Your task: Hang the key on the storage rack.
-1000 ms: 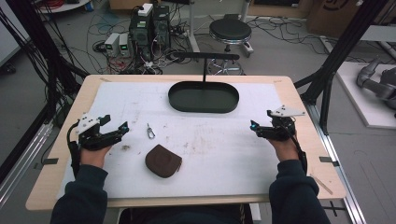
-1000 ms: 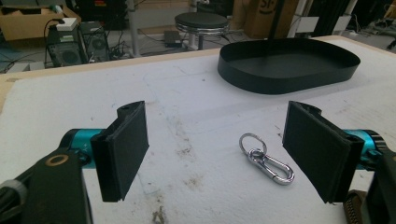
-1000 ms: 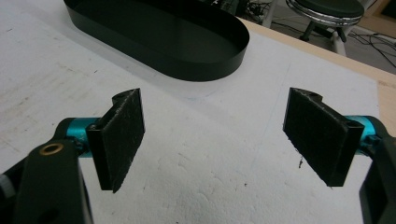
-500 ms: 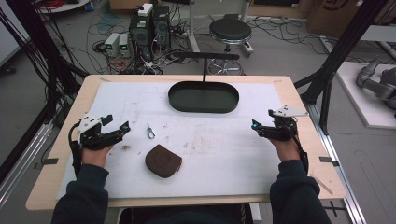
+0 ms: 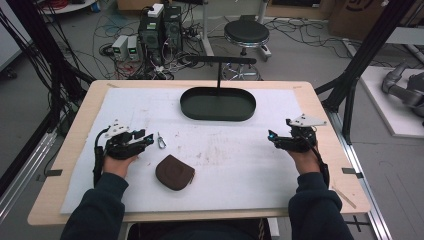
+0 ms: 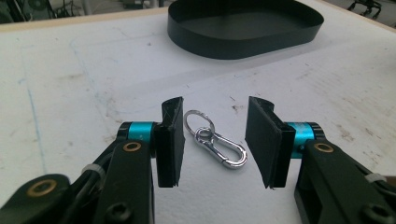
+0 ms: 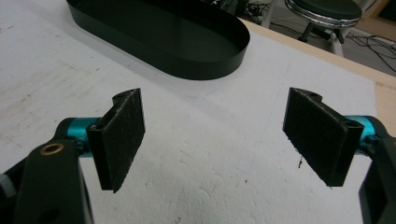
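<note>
At the left of the high view the left gripper [image 5: 145, 137] is held low over the white-covered surface [image 5: 235, 160], gripped by a hand [image 5: 117, 162] whose dark sleeve enters from the bottom edge. In the left gripper view its jaws are seen spread apart, with nothing clamped, and the gap between the gripper [image 6: 212, 140] pads is occupied by a small silver carabiner clip with a key ring [image 6: 215, 140], which lies flat on the surface and is touched by neither pad. In the high view the same clip [image 5: 161, 140] is seen just to the right of the jaw tips. Below and slightly right of it, in the lower middle of the frame, a brown rounded pouch [image 5: 174, 172] lies on the surface, apart from the clip. In the upper middle a black oval tray [image 5: 218, 111] is placed near the far edge of the surface; it is also seen at the top of the left gripper view [image 6: 243, 44] and at the upper left of the right gripper view [image 7: 187, 65]. At the right of the high view the right gripper [image 5: 274, 138] is held by the other hand [image 5: 304, 159], well apart from the clip and the pouch. In the right gripper view the gripper's [image 7: 212, 128] jaws are seen wide apart over bare white surface, with nothing between them.
</note>
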`<state>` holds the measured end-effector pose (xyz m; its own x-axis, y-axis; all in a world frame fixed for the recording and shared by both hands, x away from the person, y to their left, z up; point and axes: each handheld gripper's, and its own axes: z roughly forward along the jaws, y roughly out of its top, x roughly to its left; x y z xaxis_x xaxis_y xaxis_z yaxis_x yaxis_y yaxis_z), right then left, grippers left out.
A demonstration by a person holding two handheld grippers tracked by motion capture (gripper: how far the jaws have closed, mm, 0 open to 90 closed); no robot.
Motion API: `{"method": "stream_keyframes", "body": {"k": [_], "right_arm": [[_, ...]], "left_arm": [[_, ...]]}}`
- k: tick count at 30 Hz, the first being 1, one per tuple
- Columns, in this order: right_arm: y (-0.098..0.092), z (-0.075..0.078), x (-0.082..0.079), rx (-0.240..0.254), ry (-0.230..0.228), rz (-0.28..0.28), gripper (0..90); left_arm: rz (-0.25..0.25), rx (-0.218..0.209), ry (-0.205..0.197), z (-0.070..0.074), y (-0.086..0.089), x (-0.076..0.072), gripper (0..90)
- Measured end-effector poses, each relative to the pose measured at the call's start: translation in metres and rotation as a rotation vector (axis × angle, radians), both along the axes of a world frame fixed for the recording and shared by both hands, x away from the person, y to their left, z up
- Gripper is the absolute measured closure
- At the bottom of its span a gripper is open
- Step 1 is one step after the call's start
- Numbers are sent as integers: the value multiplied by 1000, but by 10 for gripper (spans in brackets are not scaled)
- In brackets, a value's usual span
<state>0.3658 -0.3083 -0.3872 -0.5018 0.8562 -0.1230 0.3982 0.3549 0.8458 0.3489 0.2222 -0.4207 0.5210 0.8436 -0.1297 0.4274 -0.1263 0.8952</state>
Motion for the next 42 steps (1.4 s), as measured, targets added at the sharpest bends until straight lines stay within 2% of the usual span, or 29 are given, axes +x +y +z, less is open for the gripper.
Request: {"method": "stream_keyframes", "body": {"k": [3, 4, 5, 8, 10, 11, 13, 14, 16, 21, 24, 26, 28, 36, 42], "right_arm": [[1, 0, 0, -3, 4, 2, 212], [1, 0, 0, -4, 0, 2, 212], [2, -1, -1, -5, 3, 4, 212], [2, -1, -1, -9, 3, 10, 212], [2, -1, -1, -11, 4, 8, 212], [2, -1, 0, -12, 1, 10, 212], [2, -1, -1, -11, 2, 11, 212], [2, -1, -1, -11, 2, 11, 212], [2, -1, -1, -12, 4, 10, 212], [2, -1, -1, -11, 4, 11, 212], [2, -1, -1, -10, 5, 15, 212], [3, -1, -1, -8, 6, 14, 212], [2, -1, -1, -8, 6, 15, 212], [3, -2, -1, -11, 12, 19, 212], [2, -1, -1, -7, 6, 20, 213]], "left_arm": [[0, 19, 45, -6, -9, 10, 562], [-4, 40, 66, -9, -13, 13, 544], [-1, 51, 86, -11, -17, 16, 463], [-22, 85, 121, -17, -28, 24, 446], [-19, 99, 130, -18, -32, 27, 511], [-18, 99, 139, -18, -33, 29, 511], [0, 98, 153, -20, -34, 33, 608], [3, 98, 164, -21, -33, 34, 608], [8, 104, 181, -23, -32, 35, 665], [30, 101, 182, -20, -26, 35, 794], [40, 87, 204, -23, -23, 37, 809], [39, 94, 206, -23, -23, 38, 813], [36, 111, 200, -23, -23, 38, 861], [25, 96, 214, -23, -22, 39, 880], [-7, 55, 156, -12, -22, 37, 882]]}}
